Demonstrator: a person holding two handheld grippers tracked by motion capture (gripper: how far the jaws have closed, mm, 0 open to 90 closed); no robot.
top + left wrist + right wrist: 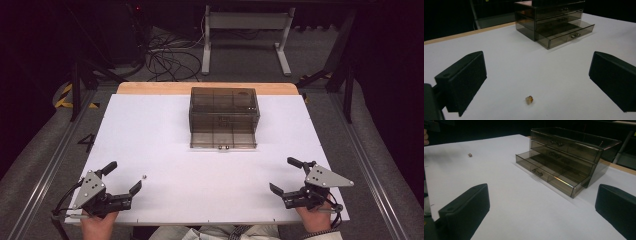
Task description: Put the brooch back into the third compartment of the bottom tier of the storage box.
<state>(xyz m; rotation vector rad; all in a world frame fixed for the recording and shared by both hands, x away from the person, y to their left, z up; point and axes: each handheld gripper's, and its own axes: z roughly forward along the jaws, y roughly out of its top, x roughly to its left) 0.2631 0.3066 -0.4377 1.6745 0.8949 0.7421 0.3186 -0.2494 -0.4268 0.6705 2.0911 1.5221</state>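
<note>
Small bead-like piece (529, 99): a tiny rounded object, pale with an amber-brown band, too small for finer detail to be read. It lies loose on the white table surface (165, 150), near the front left of the work area. In the left gripper view it sits between the two black jaws and slightly ahead of them, touching neither. In the high view the piece (144, 176) lies just beside the forward jaw tip of the left gripper (122, 179).

Left gripper: jaws spread wide, holding nothing. It rests low near the front edge of the table, held by the person's left hand (98, 222).

Right gripper (286, 175): jaws likewise spread wide, with bare table between them and no contact with any object. It is held by the right hand (315, 217) near the front right corner, well apart from the piece. In the right gripper view the piece (470, 154) appears far off, toward the upper left.

Smoked transparent drawer unit (223, 116): stands at the middle rear of the table, well apart from the piece and from both grippers. It has stacked drawers with small metal knobs. The bottom drawer (223, 140) is pulled out toward the person; the drawers above it are closed.
</note>
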